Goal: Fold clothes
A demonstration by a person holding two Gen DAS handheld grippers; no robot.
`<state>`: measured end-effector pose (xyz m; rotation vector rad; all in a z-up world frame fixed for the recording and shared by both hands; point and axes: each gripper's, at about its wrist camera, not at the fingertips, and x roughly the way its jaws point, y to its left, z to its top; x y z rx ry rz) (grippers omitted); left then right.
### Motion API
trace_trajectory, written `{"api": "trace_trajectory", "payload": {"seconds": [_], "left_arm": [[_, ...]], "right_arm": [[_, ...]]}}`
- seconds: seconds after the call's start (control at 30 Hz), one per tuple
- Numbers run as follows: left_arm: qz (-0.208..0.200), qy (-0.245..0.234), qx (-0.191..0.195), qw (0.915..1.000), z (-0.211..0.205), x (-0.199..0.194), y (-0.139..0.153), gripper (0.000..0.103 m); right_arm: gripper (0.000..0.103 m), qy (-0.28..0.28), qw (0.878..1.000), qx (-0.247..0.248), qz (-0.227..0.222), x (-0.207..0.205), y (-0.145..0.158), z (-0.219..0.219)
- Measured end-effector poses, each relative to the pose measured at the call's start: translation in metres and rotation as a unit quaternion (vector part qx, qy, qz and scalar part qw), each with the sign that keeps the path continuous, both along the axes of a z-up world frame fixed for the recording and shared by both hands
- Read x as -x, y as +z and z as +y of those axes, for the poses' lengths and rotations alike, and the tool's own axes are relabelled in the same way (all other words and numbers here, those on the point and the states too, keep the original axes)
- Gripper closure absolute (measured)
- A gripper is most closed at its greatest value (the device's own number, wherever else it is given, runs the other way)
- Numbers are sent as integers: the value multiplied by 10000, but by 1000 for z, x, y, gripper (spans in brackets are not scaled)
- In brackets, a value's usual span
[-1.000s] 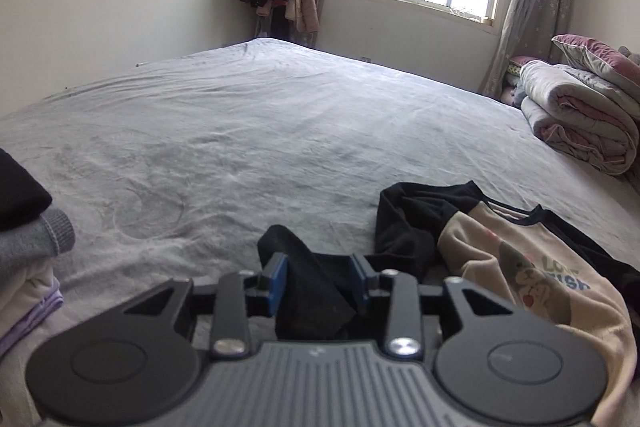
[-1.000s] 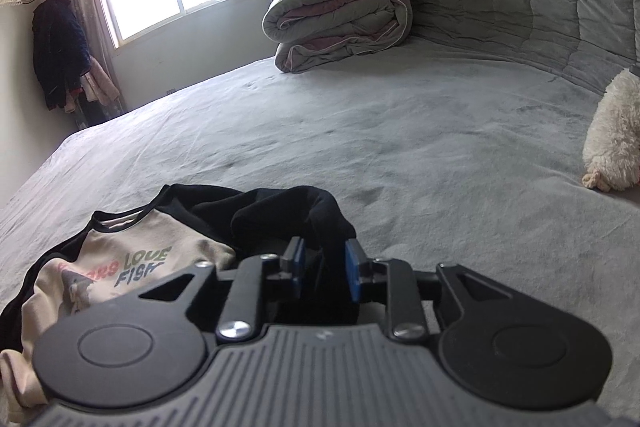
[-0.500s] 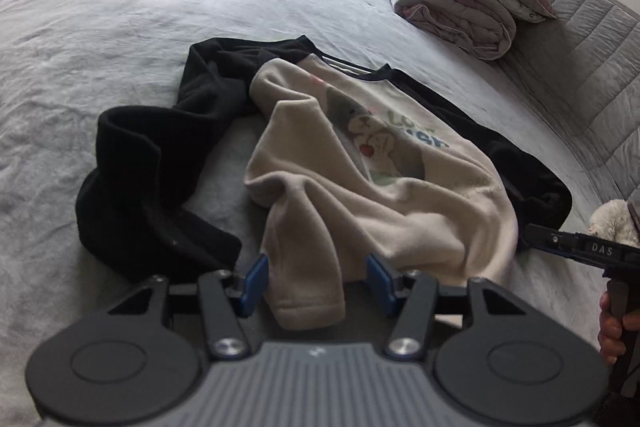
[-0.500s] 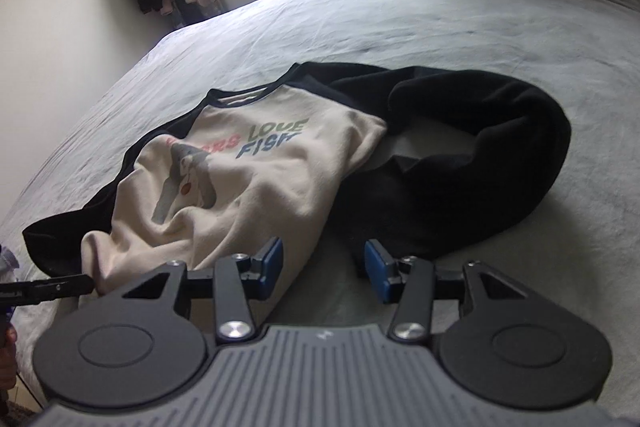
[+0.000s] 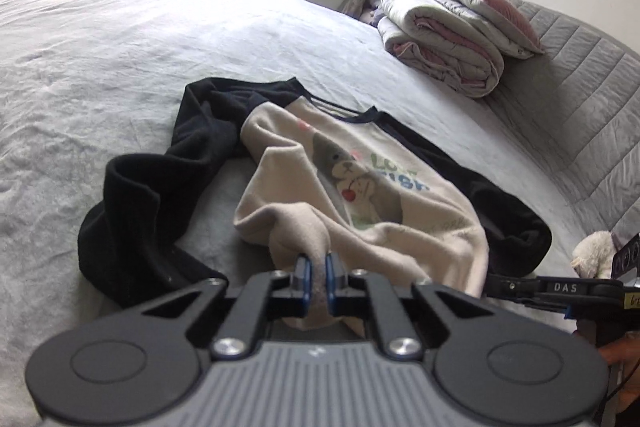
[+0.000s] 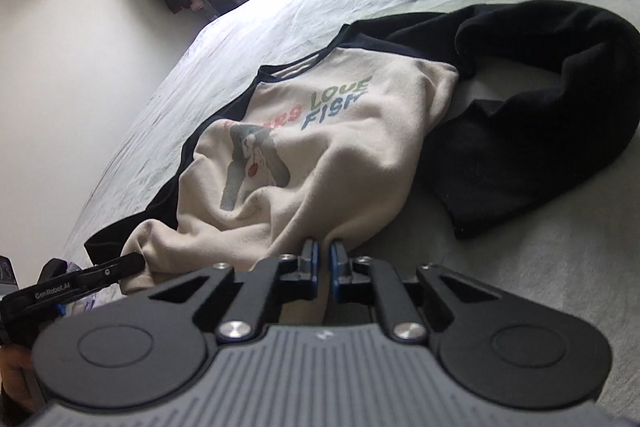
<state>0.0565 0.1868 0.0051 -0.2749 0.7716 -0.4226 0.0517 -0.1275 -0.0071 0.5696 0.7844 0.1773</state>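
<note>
Wide grey bed (image 5: 120,39) with a brushed, faintly wrinkled cover, rolled quilt (image 5: 444,47) and pillow stacked by the quilted headboard, a pale plush toy (image 5: 592,247) at the right edge. On the near part of the bed, a cream fleece sweatshirt (image 5: 360,195) with black sleeves and a navy neckband, printed with a grey animal and coloured lettering; chest up, body rumpled, hem drawn toward the cameras, one black sleeve (image 5: 132,211) curled in a loose loop at the left, the other trailing along the right side. Left gripper (image 5: 316,277): jaws pressed together on a bunched fold of cream hem, blue pads nearly meeting through the cloth. Right gripper (image 6: 324,267): jaws likewise closed on the hem's other corner (only a thin edge of fabric visible between the pads). Likely light, soft and limp, napped enough not to slip, nothing fragile; no stiffness, so bound to sag and drape between two pinch points. Best held at hem corners or shoulder seams, through both layers (a single layer would peel the front from the back). Thick sleeves probably needing to be laid flat separately.
</note>
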Motion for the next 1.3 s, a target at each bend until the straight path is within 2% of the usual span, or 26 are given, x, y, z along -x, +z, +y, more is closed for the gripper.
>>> {"api": "trace_trajectory", "payload": {"seconds": [0.13,0.3,0.37,0.4,0.43,0.47,0.5,0.53,0.67,0.8,0.83,0.9,0.97,1.03,1.3], "left_arm": [[-138,263,229,9993,11,-2,10,96],[-55,509,217,9985,16,-10,9,96],[-3,535,193,9984,17,-12,8,96],[10,531,178,9984,17,-13,8,96],[25,516,163,9985,17,-13,8,96],[36,502,150,9986,17,-14,8,96],[41,489,139,9987,17,-14,9,96],[41,480,127,9988,17,-14,9,96],[39,475,77,9988,16,-13,9,96],[-7,439,25,9990,14,-10,11,96],[-21,421,6,9991,13,-9,11,96],[-34,376,-28,9993,13,-7,11,96],[6,301,-21,9995,12,-5,9,96],[113,161,50,9998,12,-2,7,96],[242,-773,302,9963,2,23,11,96]], "right_arm": [[97,-22,9996,185,-232,-17,28,7],[97,-70,9979,546,-332,-39,56,22],[86,-103,9973,676,-284,-38,57,26],[86,-107,9973,699,-208,-36,54,26],[74,-112,9972,722,-133,-34,52,26],[51,-146,9975,687,-46,-29,47,25],[43,-186,9975,675,-5,-23,42,23],[40,-226,9975,664,36,-18,38,21],[40,-423,9969,566,356,5,15,14],[40,-623,9955,117,708,20,-12,12],[42,-662,9947,7,785,23,-18,13],[52,-611,9958,-45,676,26,-21,20],[98,-571,9959,-144,690,26,-22,24],[99,-590,9947,-301,792,25,-22,24],[100,-828,9955,67,454,30,20,14]]}}
